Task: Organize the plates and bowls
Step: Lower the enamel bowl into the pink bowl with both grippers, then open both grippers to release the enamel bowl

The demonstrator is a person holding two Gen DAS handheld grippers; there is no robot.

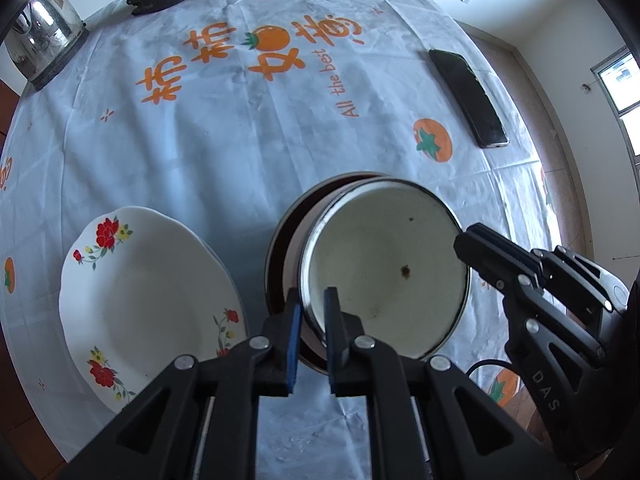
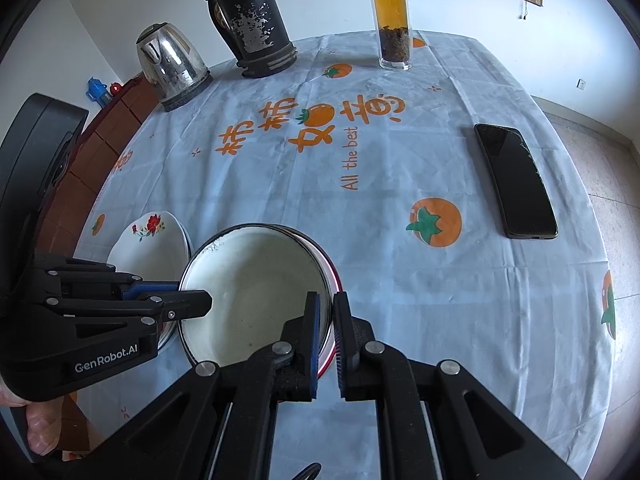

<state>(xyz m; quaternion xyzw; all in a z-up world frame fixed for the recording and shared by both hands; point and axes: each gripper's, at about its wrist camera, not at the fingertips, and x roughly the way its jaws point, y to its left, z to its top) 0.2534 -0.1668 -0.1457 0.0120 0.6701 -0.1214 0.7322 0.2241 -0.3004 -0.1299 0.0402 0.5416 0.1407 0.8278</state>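
Observation:
A white enamel bowl [image 1: 384, 268] with a dark rim sits inside a larger dark-rimmed bowl [image 1: 280, 248] on the table. My left gripper [image 1: 312, 312] is shut on the white bowl's near rim. My right gripper [image 2: 326, 312] is shut on the bowl's [image 2: 256, 288] right rim; it shows in the left wrist view [image 1: 466, 244] at the bowl's right edge. A white plate with red flowers [image 1: 144, 300] lies to the left, also in the right wrist view [image 2: 152, 240].
A black phone [image 2: 516, 180] lies on the right of the tablecloth [image 2: 360, 184]. At the far edge stand a steel kettle [image 2: 172, 64], a black thermos [image 2: 252, 20] and a glass tea bottle [image 2: 392, 20].

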